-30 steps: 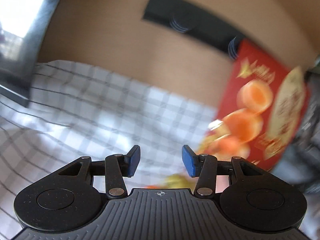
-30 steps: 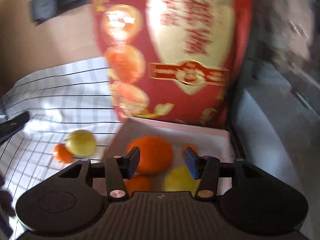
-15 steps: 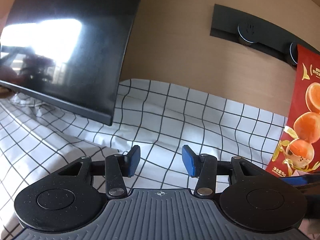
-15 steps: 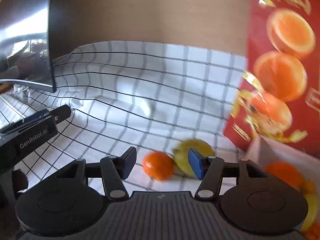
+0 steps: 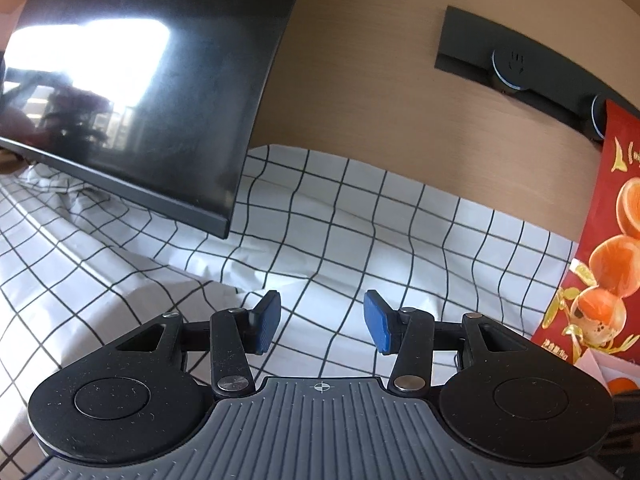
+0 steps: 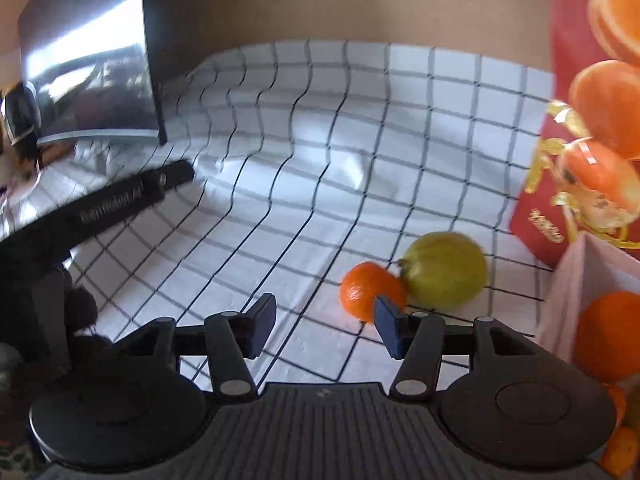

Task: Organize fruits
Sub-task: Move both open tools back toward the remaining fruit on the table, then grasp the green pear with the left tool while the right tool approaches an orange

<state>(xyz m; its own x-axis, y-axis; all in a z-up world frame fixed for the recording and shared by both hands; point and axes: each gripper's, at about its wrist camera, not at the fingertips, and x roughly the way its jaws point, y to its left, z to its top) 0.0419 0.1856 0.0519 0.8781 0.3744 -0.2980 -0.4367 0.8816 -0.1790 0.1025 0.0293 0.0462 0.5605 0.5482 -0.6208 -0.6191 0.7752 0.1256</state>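
On the checked cloth (image 6: pixel 280 208), just left of the red fruit box (image 6: pixel 592 120), a small glossy mandarin (image 6: pixel 366 290) touches a bigger yellow-green fruit (image 6: pixel 446 268) whose stubby stem end points left at it. The right gripper (image 6: pixel 324 326) is closing, its jaws empty, mandarin just beyond. The left gripper (image 5: pixel 320 322) stands half-open, empty.

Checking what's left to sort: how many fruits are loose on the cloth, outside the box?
2: a small orange just ahead of the right gripper, and a yellow-green fruit touching it on the box side. The gripper body may hide more.
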